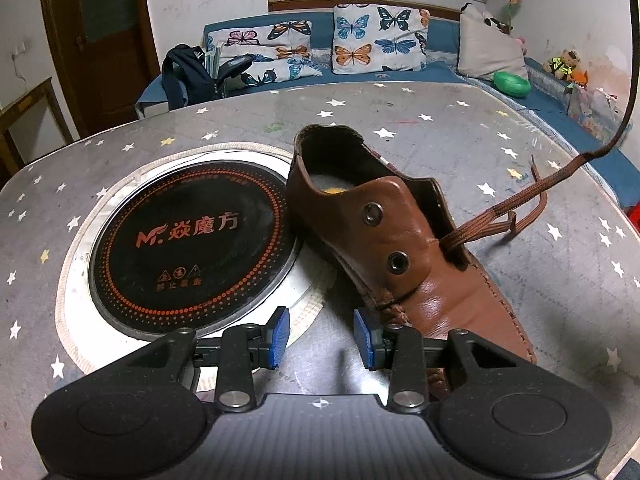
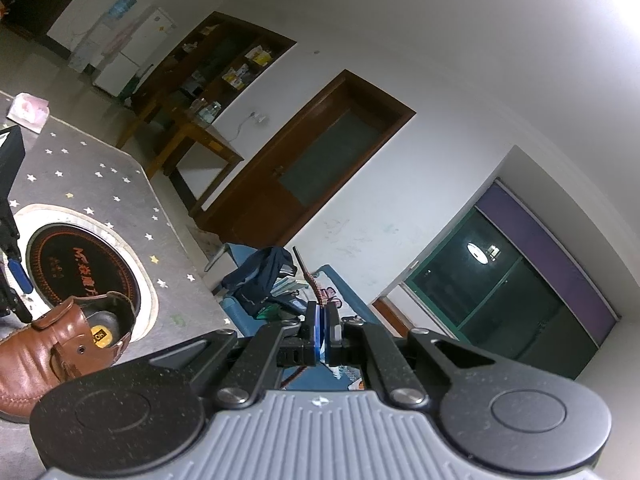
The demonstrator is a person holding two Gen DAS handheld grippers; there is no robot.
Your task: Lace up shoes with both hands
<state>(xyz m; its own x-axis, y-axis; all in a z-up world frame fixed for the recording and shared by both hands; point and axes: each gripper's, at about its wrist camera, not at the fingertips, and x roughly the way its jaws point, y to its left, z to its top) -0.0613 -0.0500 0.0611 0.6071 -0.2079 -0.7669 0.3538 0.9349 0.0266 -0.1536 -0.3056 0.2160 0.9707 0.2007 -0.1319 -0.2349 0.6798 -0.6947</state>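
Observation:
A brown leather shoe (image 1: 384,240) lies on the star-patterned table (image 1: 440,120), toe toward me, two empty metal eyelets on its near flap. A brown lace (image 1: 516,204) runs out of the shoe to the right and rises taut up the right edge of the left wrist view. My left gripper (image 1: 321,336) is open and empty just in front of the shoe's toe, its right pad close to the leather. My right gripper (image 2: 322,332) is raised above the table and shut on the lace end (image 2: 310,280), whose tip sticks up past the pads. The shoe (image 2: 52,352) shows at lower left in the right wrist view.
A round black induction hob (image 1: 188,248) is set into the table left of the shoe. A blue sofa with butterfly cushions (image 1: 376,40) and a dark backpack (image 1: 192,72) stands behind the table. A pink tissue pack (image 2: 28,112) lies at the table's far corner.

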